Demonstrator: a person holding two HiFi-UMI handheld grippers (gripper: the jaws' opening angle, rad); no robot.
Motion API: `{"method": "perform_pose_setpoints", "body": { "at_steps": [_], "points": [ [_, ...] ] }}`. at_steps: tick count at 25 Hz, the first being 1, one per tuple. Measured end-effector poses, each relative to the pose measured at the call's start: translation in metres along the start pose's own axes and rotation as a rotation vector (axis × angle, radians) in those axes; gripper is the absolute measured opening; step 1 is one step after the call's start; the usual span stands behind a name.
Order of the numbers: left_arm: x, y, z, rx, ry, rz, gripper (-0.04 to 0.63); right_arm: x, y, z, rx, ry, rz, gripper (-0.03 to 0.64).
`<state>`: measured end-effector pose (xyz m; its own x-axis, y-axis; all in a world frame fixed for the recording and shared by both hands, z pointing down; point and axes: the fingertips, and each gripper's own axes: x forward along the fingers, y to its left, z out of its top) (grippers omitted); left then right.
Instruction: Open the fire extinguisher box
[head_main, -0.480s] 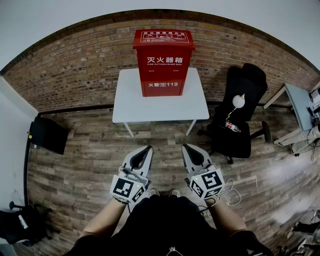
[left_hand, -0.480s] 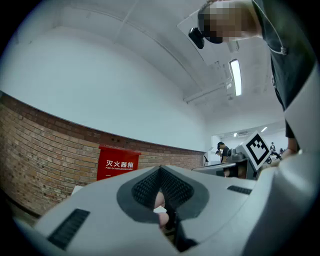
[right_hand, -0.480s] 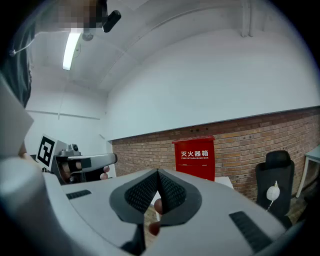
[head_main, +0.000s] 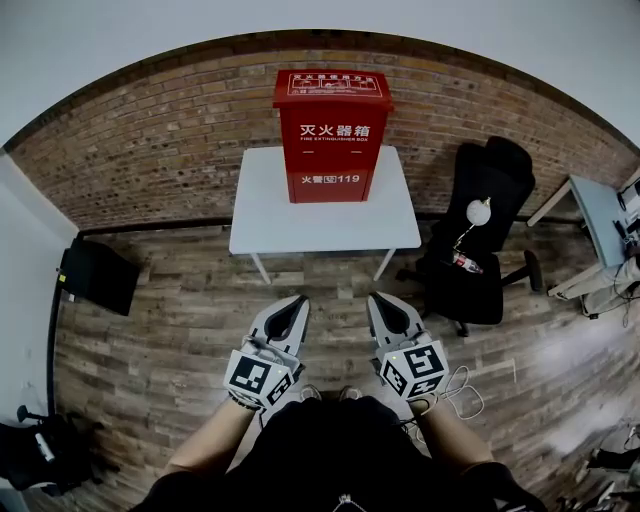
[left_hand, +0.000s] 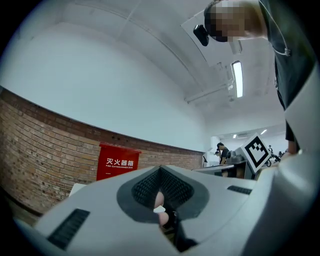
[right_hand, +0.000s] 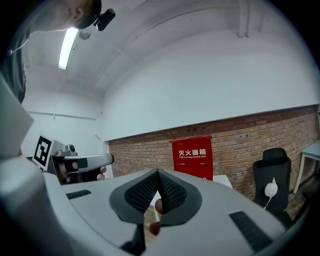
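Observation:
A red fire extinguisher box (head_main: 331, 135) with white lettering stands closed on a white table (head_main: 270, 215) against the brick wall. It also shows far off in the left gripper view as the red box (left_hand: 118, 162) and in the right gripper view as the red box (right_hand: 192, 156). My left gripper (head_main: 297, 302) and right gripper (head_main: 377, 300) are held side by side near my body, well short of the table. Both are shut with nothing between the jaws.
A black office chair (head_main: 478, 255) with a white lamp (head_main: 479, 209) stands right of the table. A grey desk (head_main: 600, 215) is at the far right. A black box (head_main: 95, 270) sits on the wooden floor at the left.
The view has shifted slightly; the box and table sit a little lower and to the right in the head view. Both grippers stay shut and in much the same place.

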<state>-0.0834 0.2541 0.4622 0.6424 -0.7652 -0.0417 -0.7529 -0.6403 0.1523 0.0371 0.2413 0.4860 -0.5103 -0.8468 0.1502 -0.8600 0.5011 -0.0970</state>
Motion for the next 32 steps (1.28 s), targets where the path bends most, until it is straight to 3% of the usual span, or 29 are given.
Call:
{"method": "perform_pose_setpoints", "body": {
  "at_steps": [18, 32],
  "points": [
    [-0.015, 0.038, -0.007, -0.027, -0.002, -0.002, 0.044, 0.015, 0.017, -0.016, 0.055, 0.012, -0.066, 0.020],
    [0.015, 0.061, -0.018, -0.024, 0.009, -0.001, 0.044, 0.038, -0.016, -0.015, 0.052, 0.005, -0.093, 0.018]
  ]
}}
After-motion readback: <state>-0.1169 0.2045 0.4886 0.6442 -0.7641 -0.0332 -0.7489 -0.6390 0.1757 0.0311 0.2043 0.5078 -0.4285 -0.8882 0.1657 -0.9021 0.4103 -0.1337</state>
